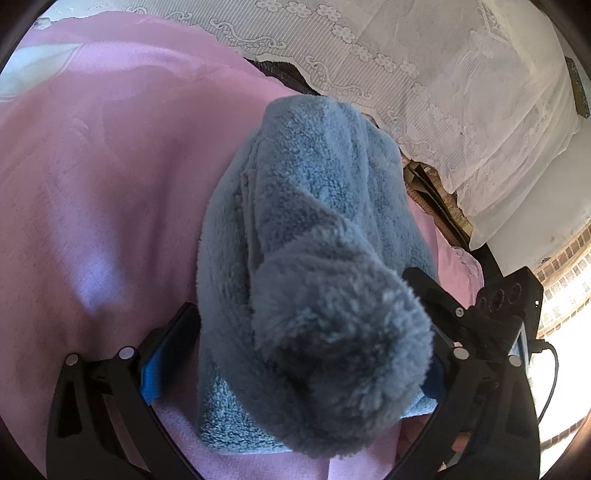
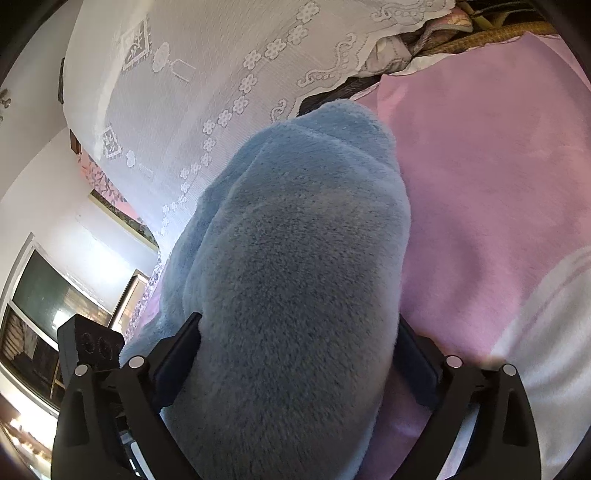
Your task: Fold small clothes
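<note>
Two grippers flank one fluffy blue garment [image 1: 306, 236], a bunched, partly folded heap of fleece lying on a pink blanket [image 1: 110, 166] that covers the surface beneath. In the left wrist view the left gripper [image 1: 303, 325] has its jaws spread wide, one finger on either side of the near lump of fleece, which bulges up between them and hides the inner pads, so whether they press on the cloth cannot be told. The right gripper [image 2: 295, 347] also stands with its jaws spread about as wide as they go, the blue pile filling the gap and spilling over the left finger [image 2: 177, 350]; its pads show beside the fabric rather than pinching it.

Around the garment: a white lace cloth [image 1: 424, 74] (flower-patterned along its edge) hangs just beyond the far end of the fleece, with dark furniture peeping out under its hem. In the right wrist view a woven basket rim [image 2: 491, 35] sits at the far edge of the blanket, and a window [image 2: 40, 295] shows at the lower left. The other gripper's black body [image 2: 88, 347] sits close beside the right gripper's left finger. The fleece blocks most of the near blanket from both cameras.
</note>
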Demonstrator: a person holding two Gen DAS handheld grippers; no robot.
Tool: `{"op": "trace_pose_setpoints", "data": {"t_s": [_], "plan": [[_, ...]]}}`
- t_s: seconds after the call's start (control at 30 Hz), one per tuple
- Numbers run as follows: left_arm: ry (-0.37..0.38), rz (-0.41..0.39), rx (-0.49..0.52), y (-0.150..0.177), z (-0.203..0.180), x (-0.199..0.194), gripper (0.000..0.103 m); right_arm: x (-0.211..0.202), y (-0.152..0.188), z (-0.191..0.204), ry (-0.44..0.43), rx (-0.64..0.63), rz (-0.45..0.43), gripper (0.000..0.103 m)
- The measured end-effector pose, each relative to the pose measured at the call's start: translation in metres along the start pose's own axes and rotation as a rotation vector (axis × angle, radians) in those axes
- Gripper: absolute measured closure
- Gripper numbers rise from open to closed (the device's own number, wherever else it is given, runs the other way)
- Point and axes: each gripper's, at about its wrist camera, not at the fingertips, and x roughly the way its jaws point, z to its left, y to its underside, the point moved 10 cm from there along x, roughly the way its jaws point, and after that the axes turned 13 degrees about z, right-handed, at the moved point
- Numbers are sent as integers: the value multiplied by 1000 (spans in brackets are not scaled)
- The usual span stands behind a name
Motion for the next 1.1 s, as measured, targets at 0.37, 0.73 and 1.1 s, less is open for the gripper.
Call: {"op": "trace_pose_setpoints", "data": {"t_s": [0.37,0.73,1.1], "plan": [[2,2,-7,0,-4,0,4,1,-3,6,10,-29,-8,19],[-21,-14,12,0,-8,-2,8,-5,-2,12,64,-76,-42,26],[23,-20,75,8,-25,-6,20,-23,8,15,106,-113,-95,37]]}}
